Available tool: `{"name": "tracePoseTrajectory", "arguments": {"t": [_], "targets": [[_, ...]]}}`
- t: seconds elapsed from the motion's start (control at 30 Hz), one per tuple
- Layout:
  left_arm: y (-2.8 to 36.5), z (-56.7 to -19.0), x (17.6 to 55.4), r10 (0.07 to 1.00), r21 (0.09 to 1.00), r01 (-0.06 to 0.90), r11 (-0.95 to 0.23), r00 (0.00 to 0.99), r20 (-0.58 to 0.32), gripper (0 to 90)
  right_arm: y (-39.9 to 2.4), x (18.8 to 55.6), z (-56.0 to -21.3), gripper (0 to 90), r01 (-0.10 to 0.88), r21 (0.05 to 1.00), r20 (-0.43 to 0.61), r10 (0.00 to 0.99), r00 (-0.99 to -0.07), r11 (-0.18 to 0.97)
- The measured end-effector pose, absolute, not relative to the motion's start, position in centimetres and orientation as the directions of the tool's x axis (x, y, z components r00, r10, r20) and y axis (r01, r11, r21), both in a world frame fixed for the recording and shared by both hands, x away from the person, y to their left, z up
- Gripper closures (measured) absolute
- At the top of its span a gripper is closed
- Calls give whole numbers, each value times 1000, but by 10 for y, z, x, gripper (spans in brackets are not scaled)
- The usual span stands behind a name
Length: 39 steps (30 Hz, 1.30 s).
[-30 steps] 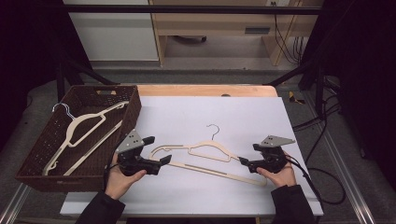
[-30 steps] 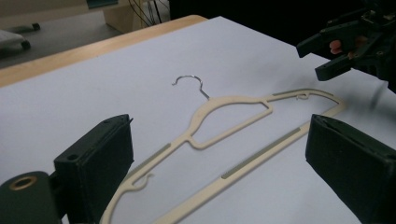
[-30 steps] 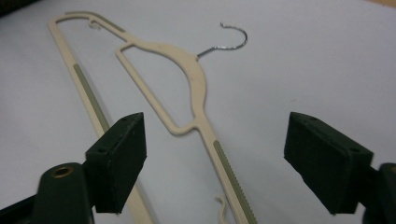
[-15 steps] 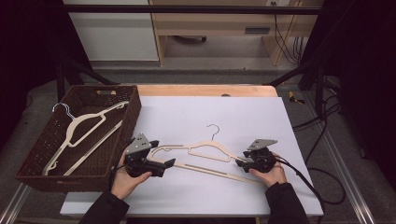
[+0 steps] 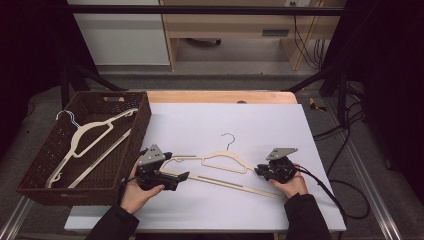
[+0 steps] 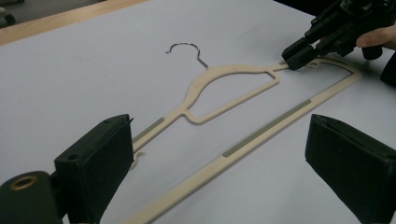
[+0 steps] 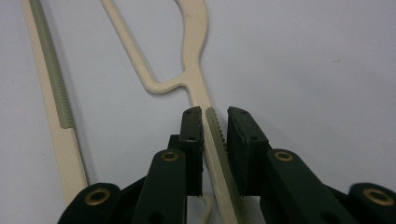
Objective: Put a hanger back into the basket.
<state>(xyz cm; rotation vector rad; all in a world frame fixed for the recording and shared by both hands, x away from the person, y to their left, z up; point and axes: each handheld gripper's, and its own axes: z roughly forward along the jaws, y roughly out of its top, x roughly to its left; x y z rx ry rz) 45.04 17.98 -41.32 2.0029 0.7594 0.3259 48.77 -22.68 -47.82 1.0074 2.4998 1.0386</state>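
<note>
A cream plastic hanger (image 5: 225, 162) with a metal hook lies flat on the white table (image 5: 250, 120). My right gripper (image 5: 260, 171) sits at the hanger's right end. In the right gripper view its jaws have just been closing, and the gripper (image 7: 215, 116) now pinches the ribbed arm of the hanger (image 7: 194, 56) between its pads. The left gripper view shows that same grip from across the table, the right gripper (image 6: 292, 58) on the hanger (image 6: 224, 88). My left gripper (image 5: 182, 176) rests at the left end, open wide (image 6: 219, 158), with the hanger's bar running between its jaws untouched.
A brown woven basket (image 5: 145, 115) stands at the table's left edge with another cream hanger (image 5: 90, 132) lying in it. A cable (image 5: 330, 195) trails off the table's right side. A wooden strip (image 5: 220, 96) borders the far edge.
My right gripper has dropped and slid left onto the hanger's right end, and its jaws have closed around the arm. The left gripper has barely moved.
</note>
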Motion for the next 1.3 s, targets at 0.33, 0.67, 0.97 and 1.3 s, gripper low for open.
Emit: {"name": "tracePoseTrajectory", "arguments": {"t": [0.33,0.67,0.97,1.3], "targets": [[177,-415,451,627,840,384,-383,776,-69,78,-229,487,-476,791,465,702,21,637,-770,539],[175,-416,450,625,836,383,-392,778,-63,78,-228,476,-472,796,497,678,75,622,-780,542],[175,-419,450,629,833,389,-394,775,-65,78,-226,468,-477,749,499,689,63,642,-764,525],[162,-419,463,627,824,394,-407,777,-61,100,-222,466,-475,799,463,679,11,623,-782,569]]}}
